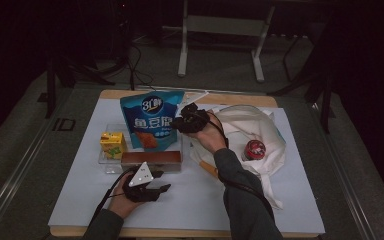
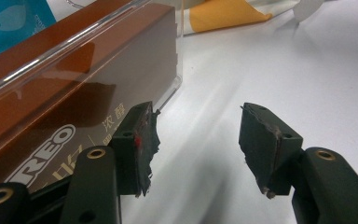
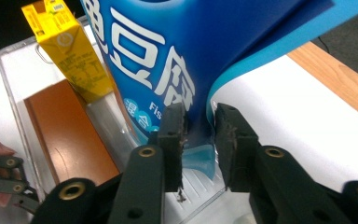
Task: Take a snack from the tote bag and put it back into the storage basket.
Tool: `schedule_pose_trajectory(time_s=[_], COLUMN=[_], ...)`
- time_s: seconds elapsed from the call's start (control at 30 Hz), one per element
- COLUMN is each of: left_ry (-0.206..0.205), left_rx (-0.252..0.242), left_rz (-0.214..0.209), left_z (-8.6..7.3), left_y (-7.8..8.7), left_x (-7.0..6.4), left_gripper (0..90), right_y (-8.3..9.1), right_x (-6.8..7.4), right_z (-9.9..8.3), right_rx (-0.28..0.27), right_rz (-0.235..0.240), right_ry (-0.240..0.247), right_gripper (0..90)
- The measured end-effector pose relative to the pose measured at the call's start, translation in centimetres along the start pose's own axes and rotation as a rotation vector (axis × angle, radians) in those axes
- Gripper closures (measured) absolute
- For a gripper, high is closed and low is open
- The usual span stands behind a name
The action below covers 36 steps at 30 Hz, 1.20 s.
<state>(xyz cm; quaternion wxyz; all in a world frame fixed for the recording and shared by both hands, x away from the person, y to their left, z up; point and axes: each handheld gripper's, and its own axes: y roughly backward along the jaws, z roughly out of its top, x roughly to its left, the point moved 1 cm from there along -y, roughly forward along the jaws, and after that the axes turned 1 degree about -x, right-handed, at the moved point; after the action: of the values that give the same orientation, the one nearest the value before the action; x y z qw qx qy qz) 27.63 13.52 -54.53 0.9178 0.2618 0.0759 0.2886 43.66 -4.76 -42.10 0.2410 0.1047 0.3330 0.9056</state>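
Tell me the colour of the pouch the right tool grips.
Blue pouch with white lettering; clearest in the right gripper view.

White table cover [image 1: 190, 205] lies open at six o'clock; the clear tray [image 1: 111, 167] (crowded with snack bag [image 1: 151, 122], juice carton [image 1: 112, 144], Oreo box [image 1: 151, 159]) blocks twelve.

The blue glossy plastic snack pouch [image 3: 168, 70] shines smoothly. The clear hard plastic tray [image 2: 179, 74] is glassy, and the brown glossy cardboard biscuit box [image 2: 74, 93] reflects light. The yellow carton [image 3: 70, 51] looks like coated paper. The cream cloth bag [image 1: 240, 125] is matt and creased. The white tabletop [image 2: 284, 70] cover is smooth and matt.
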Motion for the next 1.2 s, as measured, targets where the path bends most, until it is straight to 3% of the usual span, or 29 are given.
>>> schedule_pose_trajectory(time_s=[0.27, 0.57, 0.83, 0.9, 1.2], left_ry=[-0.002, -0.001, -0.001, -0.001, 0.000], left_rx=[0.004, 0.006, 0.005, 0.004, 0.005], left_rz=[0.001, -0.002, -0.004, -0.004, -0.004], left_z=[0.0, 0.0, 0.0, 0.0, 0.0], left_y=[0.0, 0.0, 0.0, 0.0, 0.0], left_x=[0.0, 0.1, 0.1, 0.1, 0.1], left_gripper=[45.6, 45.6, 45.6, 45.6, 45.6], right_y=[-0.5, -1.6, -3.4, -3.7, -3.8], right_x=[0.3, 1.7, 3.4, 4.0, 4.0], right_z=[0.1, 0.8, 1.9, 2.4, 2.2], right_rx=[0.009, -0.009, -0.023, -0.025, -0.031], right_rz=[-0.008, -0.006, 0.034, 0.017, 0.002], right_ry=[-0.008, -0.022, -0.041, -0.030, -0.048], right_gripper=[87.3, 87.9, 87.7, 87.8, 87.7])
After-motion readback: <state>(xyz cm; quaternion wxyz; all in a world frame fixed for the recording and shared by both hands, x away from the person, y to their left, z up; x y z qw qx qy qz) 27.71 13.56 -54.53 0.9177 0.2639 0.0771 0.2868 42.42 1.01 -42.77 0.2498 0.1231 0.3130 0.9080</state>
